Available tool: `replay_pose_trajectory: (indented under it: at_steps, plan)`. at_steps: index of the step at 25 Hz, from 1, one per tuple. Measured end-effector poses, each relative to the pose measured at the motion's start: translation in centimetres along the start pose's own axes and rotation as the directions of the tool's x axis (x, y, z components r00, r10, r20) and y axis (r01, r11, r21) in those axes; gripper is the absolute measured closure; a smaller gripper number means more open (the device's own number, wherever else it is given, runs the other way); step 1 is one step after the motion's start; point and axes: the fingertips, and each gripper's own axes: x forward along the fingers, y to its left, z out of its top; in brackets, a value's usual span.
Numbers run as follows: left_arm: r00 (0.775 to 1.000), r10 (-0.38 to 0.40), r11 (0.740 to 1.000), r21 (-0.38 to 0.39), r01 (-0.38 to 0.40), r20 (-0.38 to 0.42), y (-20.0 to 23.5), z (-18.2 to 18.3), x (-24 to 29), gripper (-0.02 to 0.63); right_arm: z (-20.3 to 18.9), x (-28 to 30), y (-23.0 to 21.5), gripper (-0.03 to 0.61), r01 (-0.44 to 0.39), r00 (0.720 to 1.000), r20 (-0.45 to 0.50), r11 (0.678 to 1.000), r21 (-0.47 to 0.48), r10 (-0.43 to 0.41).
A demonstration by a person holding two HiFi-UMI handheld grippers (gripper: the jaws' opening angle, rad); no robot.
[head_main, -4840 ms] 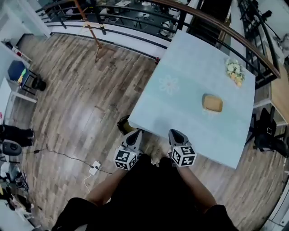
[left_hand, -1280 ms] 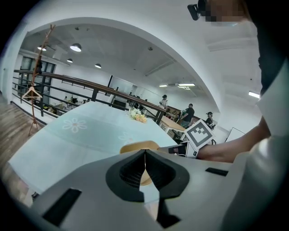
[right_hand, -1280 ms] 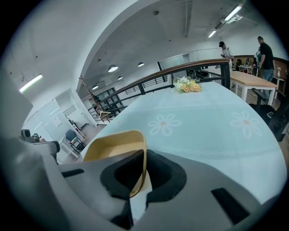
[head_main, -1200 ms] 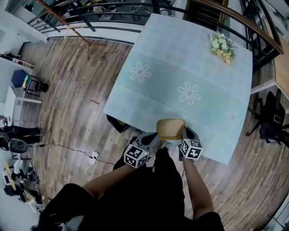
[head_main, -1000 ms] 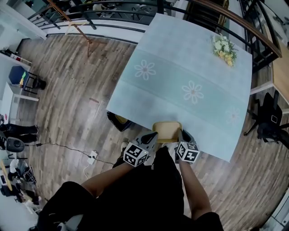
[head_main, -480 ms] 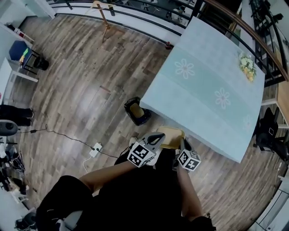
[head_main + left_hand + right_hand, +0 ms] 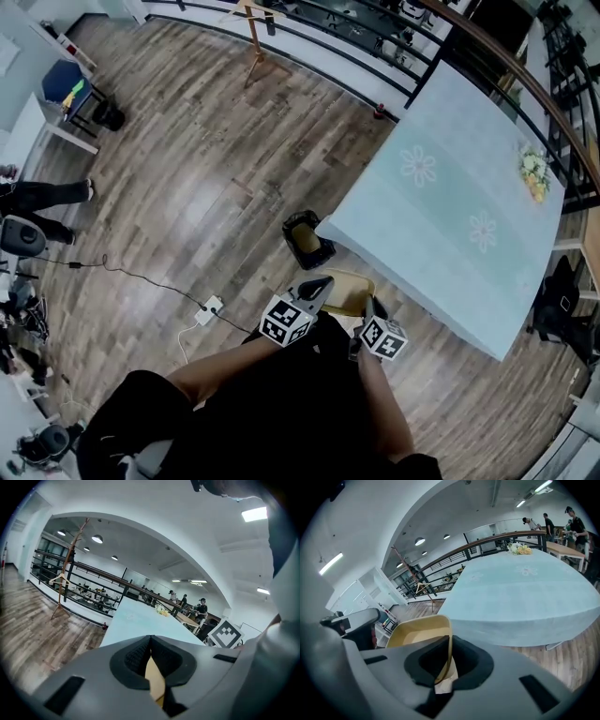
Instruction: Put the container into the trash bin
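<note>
Wooden plank floor (image 7: 187,187), wide and open. Desk (image 7: 450,206) under a pale blue cloth printed with daisies; small bunch of flowers (image 7: 534,175) at its far edge.

Trash bin (image 7: 307,240): dark, on the floor just beside the desk's near corner, something tan inside.

Container (image 7: 345,291): shallow, tan, off the desk and held in the air between both claws, near the bin but not over it.

Left claw (image 7: 317,286): jaws clamped on the container's thin left wall (image 7: 154,679), pads pressing either face.

Right claw (image 7: 368,309): jaws closed on the opposite rim (image 7: 419,629), wall pinched between the pads.
</note>
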Motion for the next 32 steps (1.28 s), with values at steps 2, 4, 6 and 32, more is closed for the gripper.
replay_pose_trajectory:
  at_steps: [2,4,6,32]
  plan:
    - [0.999,0.030,0.999,0.012,-0.030,-0.018,0.7,0.1,0.1,0.600,0.3,0.7,0.0,0.535,-0.018,1.000,-0.008,1.000,0.007,0.018]
    - [0.998,0.055,0.998,0.032,-0.054,-0.036,1.4,0.5,0.1,0.600,0.2,1.4,0.2,0.535,-0.030,0.999,-0.021,0.999,0.024,0.030]
    - [0.996,0.070,0.996,0.054,-0.068,-0.050,2.1,1.0,-0.3,0.600,-0.4,2.1,0.9,0.535,-0.041,0.999,-0.034,0.998,0.044,0.042]
    - [0.921,-0.284,0.952,0.039,0.304,-0.267,18.5,3.7,-3.4,0.600,-7.7,9.2,9.7,0.535,0.343,0.928,-0.052,0.790,0.507,-0.370]
